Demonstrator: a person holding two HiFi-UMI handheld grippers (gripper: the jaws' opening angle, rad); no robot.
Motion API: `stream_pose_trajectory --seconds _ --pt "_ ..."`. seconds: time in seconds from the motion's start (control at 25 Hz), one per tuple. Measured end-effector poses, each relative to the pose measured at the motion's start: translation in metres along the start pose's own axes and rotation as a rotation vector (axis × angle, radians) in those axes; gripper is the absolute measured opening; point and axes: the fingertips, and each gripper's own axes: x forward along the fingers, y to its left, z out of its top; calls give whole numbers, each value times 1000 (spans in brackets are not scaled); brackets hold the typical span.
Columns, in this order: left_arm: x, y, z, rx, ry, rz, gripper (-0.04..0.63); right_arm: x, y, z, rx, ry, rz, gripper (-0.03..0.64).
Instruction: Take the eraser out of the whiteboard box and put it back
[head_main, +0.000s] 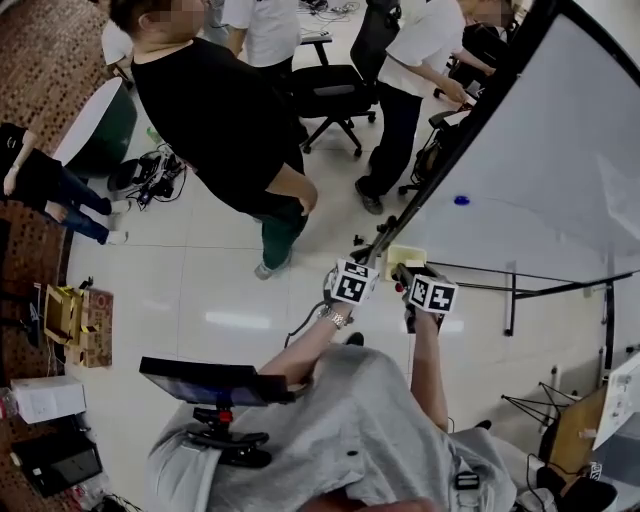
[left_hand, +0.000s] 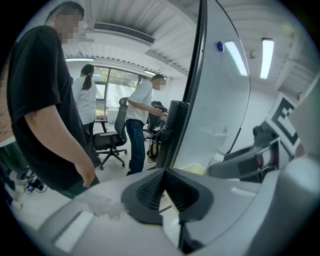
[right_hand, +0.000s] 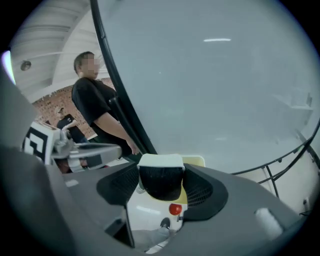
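The eraser (right_hand: 161, 180), white on top with black felt below, sits between the pads of my right gripper (right_hand: 161, 186), which is shut on it. Just behind it is the pale yellow whiteboard box (right_hand: 197, 161), fixed at the lower edge of the whiteboard (head_main: 540, 150). In the head view the box (head_main: 405, 257) lies just ahead of both grippers, the right gripper (head_main: 408, 276) being closest to it. My left gripper (left_hand: 164, 192) is shut with nothing in it, and in its view the box (left_hand: 192, 169) shows beyond its jaws. The left gripper (head_main: 362, 262) is beside the board's black frame.
A person in a black shirt (head_main: 225, 120) stands close on the left, with others and an office chair (head_main: 335, 95) behind. The whiteboard's stand legs (head_main: 510, 300) run along the floor to the right. A blue magnet (head_main: 461, 200) sticks to the board. A tablet on a mount (head_main: 210, 382) is near my body.
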Motion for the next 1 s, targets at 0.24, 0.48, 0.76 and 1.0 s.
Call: stream_pose_trajectory --seconds 0.24,0.48,0.76,1.0 --pt "0 3 -1 -14 -6 5 6 -25 8 55 6 -202 15 279" --pt "-3 6 -4 -22 -4 2 6 6 -20 42 53 -247 -69 279" --pt "-8 15 -8 -30 3 -5 6 44 -29 13 47 -155 -121 281" --pt "-8 12 -10 -12 6 -18 6 54 -33 -1 8 -105 -168 287"
